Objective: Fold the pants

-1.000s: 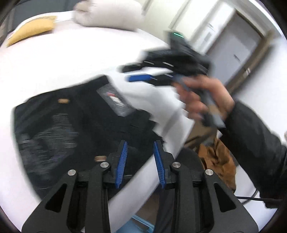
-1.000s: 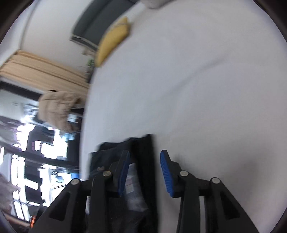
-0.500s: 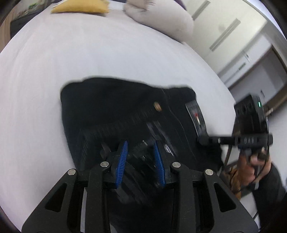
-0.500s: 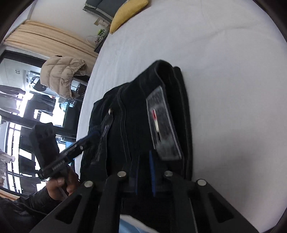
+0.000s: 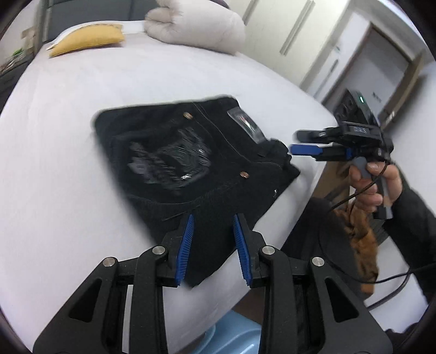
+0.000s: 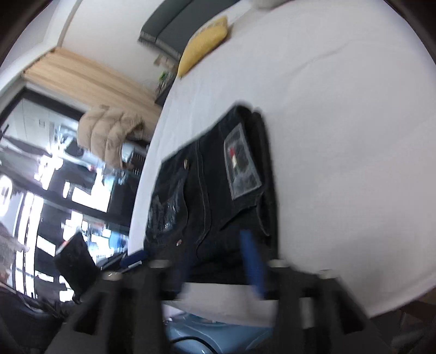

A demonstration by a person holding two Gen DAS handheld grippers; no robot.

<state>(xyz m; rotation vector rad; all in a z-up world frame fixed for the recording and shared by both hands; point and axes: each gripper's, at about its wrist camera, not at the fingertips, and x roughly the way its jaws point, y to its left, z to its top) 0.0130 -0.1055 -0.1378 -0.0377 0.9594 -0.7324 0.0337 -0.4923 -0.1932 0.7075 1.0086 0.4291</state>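
Black pants (image 5: 190,152) lie folded into a compact rectangle on the white bed (image 5: 68,136), with a grey label patch (image 5: 245,124) near their far right corner. My left gripper (image 5: 214,220) hovers over the pants' near edge, open, with nothing pinched between its blue pads. A hand holds my right gripper (image 5: 295,141) just off the pants' right corner; its jaws are opening and nothing is between them. In the right wrist view the pants (image 6: 212,185) lie ahead of the blurred right gripper (image 6: 218,269), and the left gripper (image 6: 130,260) shows at the lower left.
A yellow pillow (image 5: 87,39) and a rolled white duvet (image 5: 196,24) sit at the bed's far side. The bed's edge runs close behind the pants, with a light-blue object (image 5: 231,337) below it. A brown garment (image 5: 359,237) and a beige jacket (image 6: 109,130) lie off the bed.
The right gripper's jaws, nearly shut at the pants' near edge half a second ago, now stand apart. The left gripper has drawn back from above the pants toward their near edge.
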